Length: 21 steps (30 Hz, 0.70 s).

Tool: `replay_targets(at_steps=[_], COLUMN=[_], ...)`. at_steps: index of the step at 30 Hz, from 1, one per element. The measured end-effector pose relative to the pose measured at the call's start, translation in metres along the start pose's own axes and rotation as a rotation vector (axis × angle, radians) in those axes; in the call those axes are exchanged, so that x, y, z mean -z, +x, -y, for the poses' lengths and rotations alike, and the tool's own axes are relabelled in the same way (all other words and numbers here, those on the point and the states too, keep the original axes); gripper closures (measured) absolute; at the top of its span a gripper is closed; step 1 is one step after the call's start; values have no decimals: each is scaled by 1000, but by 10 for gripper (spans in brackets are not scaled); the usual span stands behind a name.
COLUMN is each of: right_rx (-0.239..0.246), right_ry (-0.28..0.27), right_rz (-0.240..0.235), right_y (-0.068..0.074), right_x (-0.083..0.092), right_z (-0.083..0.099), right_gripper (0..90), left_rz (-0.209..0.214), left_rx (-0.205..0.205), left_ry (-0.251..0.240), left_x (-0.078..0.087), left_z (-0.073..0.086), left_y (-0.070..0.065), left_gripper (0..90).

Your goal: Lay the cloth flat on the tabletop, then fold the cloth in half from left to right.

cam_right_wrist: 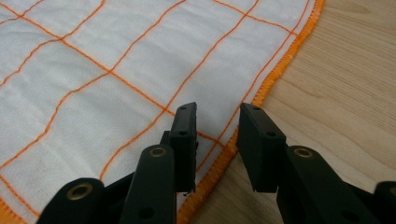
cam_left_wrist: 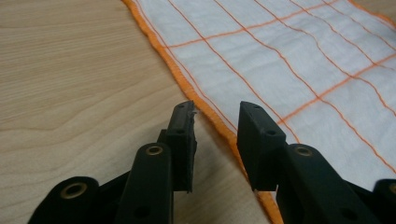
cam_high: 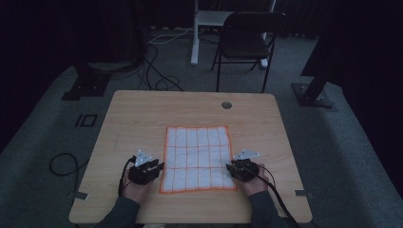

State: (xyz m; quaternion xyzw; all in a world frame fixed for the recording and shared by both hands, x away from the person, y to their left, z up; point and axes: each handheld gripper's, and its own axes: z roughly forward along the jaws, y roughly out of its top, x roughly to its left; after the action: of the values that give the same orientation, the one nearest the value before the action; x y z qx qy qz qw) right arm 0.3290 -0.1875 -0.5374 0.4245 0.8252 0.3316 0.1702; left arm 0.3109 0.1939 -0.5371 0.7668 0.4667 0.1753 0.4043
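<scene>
One cloth, white with orange grid lines, lies flat on the table. Two grippers flank it: the left gripper at its left hem, jaws apart and empty; the right gripper at its right hem, jaws parted, nothing pinched. One chair stands beyond the table.

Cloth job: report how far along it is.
Done: the cloth lies spread flat on the table. In hand: left tongs and right tongs stand open at its near side edges, gripping nothing. Left: grasping the cloth and any folding, none visible yet.
</scene>
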Motion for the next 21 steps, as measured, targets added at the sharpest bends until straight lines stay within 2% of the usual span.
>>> replay_targets(at_steps=[6, 12, 19, 21], right_rx=[1, 1, -1, -1], right_ry=[-2, -3, -4, -5], right_rz=[2, 1, 0, 0], right_y=[1, 0, 0, 1], right_x=[0, 0, 0, 0], right_z=[0, 0, 0, 0], right_gripper=[674, 669, 666, 665], left_rz=[6, 1, -46, -57], left_rx=[23, 22, 31, 37], left_ry=[-11, 13, 27, 44], left_x=[-5, -17, -27, -30], left_z=[-5, -12, -18, -19], left_y=[4, 2, -1, 0], left_gripper=[631, 599, 589, 581])
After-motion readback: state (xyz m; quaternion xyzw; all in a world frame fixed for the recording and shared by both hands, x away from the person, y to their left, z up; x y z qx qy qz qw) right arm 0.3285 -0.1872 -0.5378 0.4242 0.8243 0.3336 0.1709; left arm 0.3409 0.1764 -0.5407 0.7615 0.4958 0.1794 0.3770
